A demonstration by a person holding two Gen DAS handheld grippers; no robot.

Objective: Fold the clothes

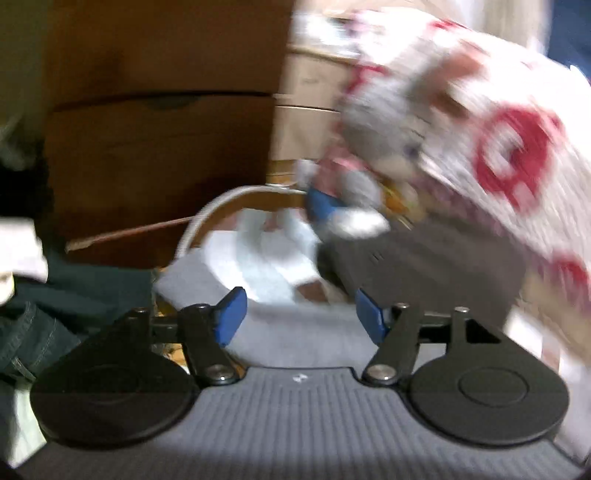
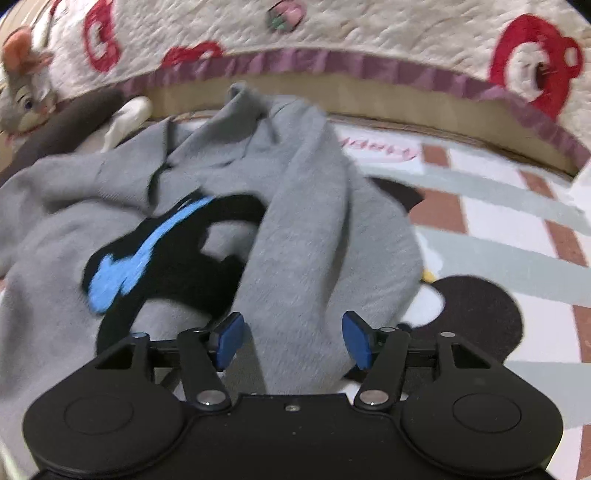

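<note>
A grey sweatshirt (image 2: 303,206) with a black and blue print (image 2: 155,243) lies crumpled on a patterned rug (image 2: 498,221). One sleeve runs down toward my right gripper (image 2: 293,338), which is open, its blue pads either side of the sleeve without closing on it. My left gripper (image 1: 297,314) is open and empty, low over grey fabric (image 1: 295,339). The left wrist view is blurred.
A white quilt with red prints (image 2: 332,33) hangs over the bed edge behind the sweatshirt; it also shows in the left wrist view (image 1: 498,129). A plush toy (image 2: 26,92) lies at the left. Dark jeans (image 1: 44,325) and a wooden drawer unit (image 1: 159,147) stand left of my left gripper.
</note>
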